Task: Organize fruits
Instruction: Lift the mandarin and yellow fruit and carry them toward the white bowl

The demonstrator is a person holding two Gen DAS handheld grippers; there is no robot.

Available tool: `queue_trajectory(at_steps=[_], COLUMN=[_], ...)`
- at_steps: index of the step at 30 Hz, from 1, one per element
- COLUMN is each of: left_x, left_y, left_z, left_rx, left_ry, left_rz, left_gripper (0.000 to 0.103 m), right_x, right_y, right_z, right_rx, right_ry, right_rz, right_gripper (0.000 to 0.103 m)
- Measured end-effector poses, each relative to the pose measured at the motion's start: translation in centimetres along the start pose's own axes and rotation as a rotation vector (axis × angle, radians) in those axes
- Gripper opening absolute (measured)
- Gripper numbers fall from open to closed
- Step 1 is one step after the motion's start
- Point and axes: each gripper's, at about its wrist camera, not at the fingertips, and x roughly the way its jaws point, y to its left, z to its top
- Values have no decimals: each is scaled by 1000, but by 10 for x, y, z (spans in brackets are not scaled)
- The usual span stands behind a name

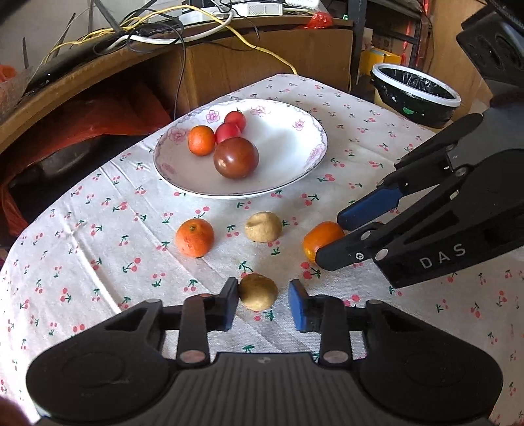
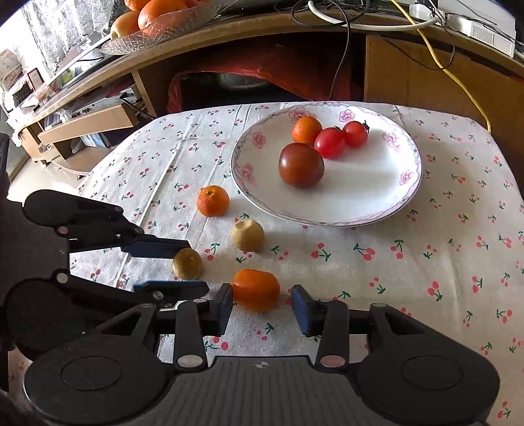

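Observation:
A white flowered plate (image 1: 288,154) (image 2: 360,183) holds a small orange (image 1: 201,140), two red cherry tomatoes (image 1: 229,129) and a big dark tomato (image 1: 235,158). On the cherry-print cloth lie a mandarin (image 1: 195,237) (image 2: 213,200) and a tan fruit (image 1: 263,226) (image 2: 248,235). My left gripper (image 1: 263,303) (image 2: 193,267) is open astride a second tan fruit (image 1: 257,291) (image 2: 187,263), which sits against the left pad. My right gripper (image 2: 262,308) (image 1: 330,239) is open around an oblong orange fruit (image 2: 255,290) (image 1: 319,241) on the cloth.
A black-lined bin (image 1: 416,95) stands past the table's far right corner. A wooden desk (image 2: 409,65) with cables lies behind the table, and a glass bowl of oranges (image 2: 157,23) sits on it. The cloth right of the plate is bare.

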Motion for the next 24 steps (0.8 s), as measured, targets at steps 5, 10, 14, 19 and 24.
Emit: queue_trajectory(at_steps=[5, 10, 14, 19, 24], left_x=[1, 3, 4, 4, 4], left_y=[2, 4, 6, 4, 7], left_z=[-2, 1, 1, 1, 2], left_rx=[-7, -20, -39, -35, -60], left_ry=[11, 11, 17, 23, 24], left_rz=[5, 5, 2, 11, 7], left_gripper=[39, 39, 40, 40, 39], right_x=[5, 11, 10, 7, 6], right_y=[2, 6, 5, 4, 3], right_z=[1, 1, 2, 0, -2], right_rx=[0, -11, -4, -4, -1], right_ry=[6, 15, 23, 34, 47], right_rz=[10, 11, 12, 6, 10], right_gripper=[37, 37, 33, 30, 31])
